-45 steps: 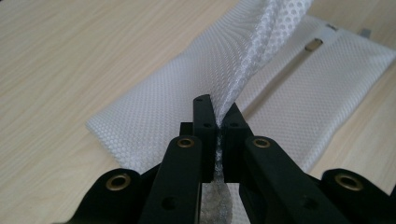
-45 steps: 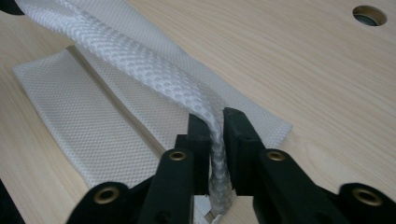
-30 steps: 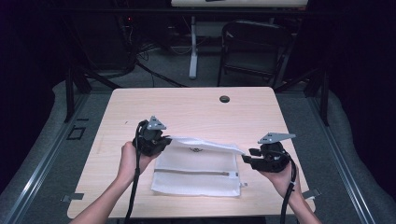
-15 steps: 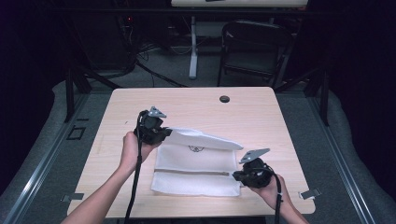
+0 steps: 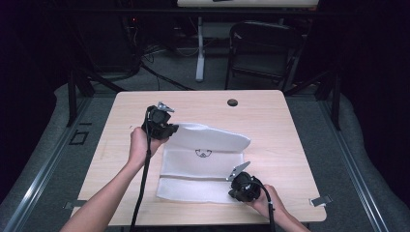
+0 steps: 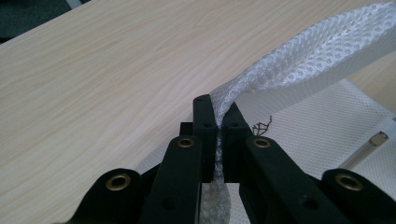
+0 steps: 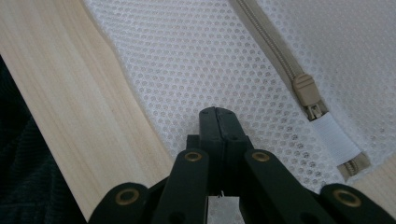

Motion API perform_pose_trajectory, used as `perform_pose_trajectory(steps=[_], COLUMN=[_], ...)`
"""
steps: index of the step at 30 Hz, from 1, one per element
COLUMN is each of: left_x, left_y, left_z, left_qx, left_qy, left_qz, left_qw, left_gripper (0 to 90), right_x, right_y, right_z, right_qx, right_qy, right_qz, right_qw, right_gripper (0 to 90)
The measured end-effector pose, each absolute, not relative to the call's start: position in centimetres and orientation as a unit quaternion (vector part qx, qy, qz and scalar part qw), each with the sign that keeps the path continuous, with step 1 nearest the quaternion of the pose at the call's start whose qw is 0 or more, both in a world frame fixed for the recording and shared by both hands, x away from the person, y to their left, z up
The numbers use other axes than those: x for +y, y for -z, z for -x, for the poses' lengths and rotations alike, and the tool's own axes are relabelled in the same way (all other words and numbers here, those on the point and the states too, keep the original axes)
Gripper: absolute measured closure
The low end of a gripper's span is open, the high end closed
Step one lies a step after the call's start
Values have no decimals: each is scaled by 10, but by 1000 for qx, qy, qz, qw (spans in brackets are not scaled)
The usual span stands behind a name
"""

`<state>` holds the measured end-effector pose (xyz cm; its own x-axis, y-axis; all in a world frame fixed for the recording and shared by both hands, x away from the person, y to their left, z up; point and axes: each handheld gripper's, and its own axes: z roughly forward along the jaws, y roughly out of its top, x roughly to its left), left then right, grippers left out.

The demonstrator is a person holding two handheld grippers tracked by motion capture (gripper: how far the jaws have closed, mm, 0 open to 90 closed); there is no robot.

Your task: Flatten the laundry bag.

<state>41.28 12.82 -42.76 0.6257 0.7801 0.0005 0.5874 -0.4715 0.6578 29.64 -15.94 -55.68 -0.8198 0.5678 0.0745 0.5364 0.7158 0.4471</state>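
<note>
Folding a white mesh bag [image 5: 203,164] on the wooden table [image 5: 290,130].

The bag lies in the middle of the table. The left gripper [image 5: 167,129] pinches the bag's corner at 10 o'clock tight and holds that edge up, so it curls over the bag. The right gripper [image 5: 237,188] sits at 5 o'clock on the bag's near corner, just beside the tan zipper pull [image 7: 306,88]. Its jaws have just been closing and now sit clenched together with no mesh seen between them.
</note>
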Motion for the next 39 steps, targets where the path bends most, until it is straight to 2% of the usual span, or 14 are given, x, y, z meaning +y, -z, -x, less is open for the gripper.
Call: perform_pose_trajectory(steps=[15, 26, 39], left_x=[129, 130, 119], left_y=[434, 457, 482], left_z=[-433, -456, -476], left_qx=[415, 436, 453], left_qy=[-158, -174, -184], left_qz=[-845, -829, -819], left_qw=[297, 302, 299], left_gripper=[884, 883, 881], right_x=[-172, -173, -171], right_y=[557, 555, 555], right_z=[-289, -292, -294], right_qx=[931, 932, 933], right_qy=[-229, -223, -221], right_qz=[-285, -287, -283], right_qw=[9, -7, -1], right_gripper=[900, 900, 900])
